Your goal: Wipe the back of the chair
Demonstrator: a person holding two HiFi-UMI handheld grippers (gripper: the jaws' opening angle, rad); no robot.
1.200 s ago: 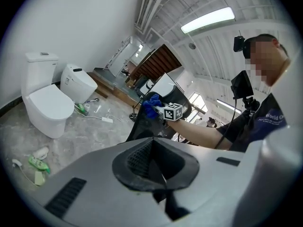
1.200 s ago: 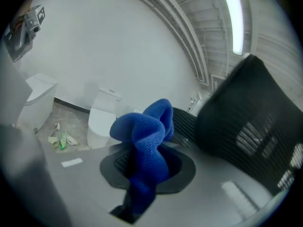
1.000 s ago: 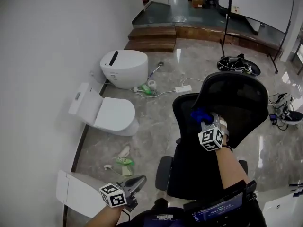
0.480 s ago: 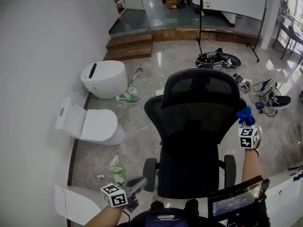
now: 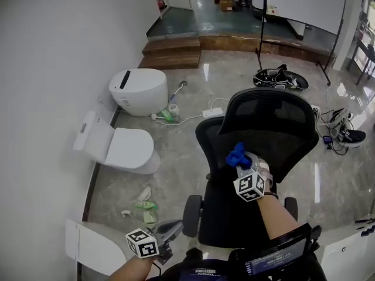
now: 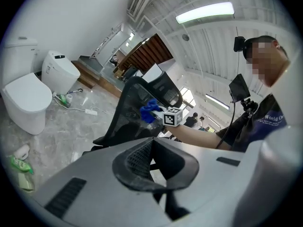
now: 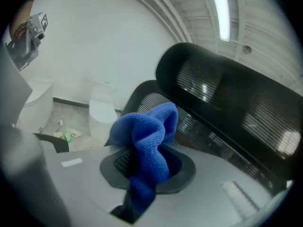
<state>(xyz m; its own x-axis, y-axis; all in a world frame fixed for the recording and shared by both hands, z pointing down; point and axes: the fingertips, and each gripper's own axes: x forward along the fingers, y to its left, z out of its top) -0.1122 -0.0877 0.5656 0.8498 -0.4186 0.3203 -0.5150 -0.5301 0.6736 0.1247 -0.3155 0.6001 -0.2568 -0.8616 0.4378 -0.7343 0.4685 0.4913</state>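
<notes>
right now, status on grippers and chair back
Right gripper shut on blue cloth, at chair back. Left gripper shut, empty, low. Nothing in the way.

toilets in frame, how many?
2 for sure: a rounded toilet by the wooden steps, and a second toilet against the wall. The white piece at bottom left may be a third.

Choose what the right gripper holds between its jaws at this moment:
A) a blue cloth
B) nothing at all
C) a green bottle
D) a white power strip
A: in the right gripper view, the right gripper is shut on a blue cloth, which bunches up out of its jaws in front of the black chair back.
</notes>
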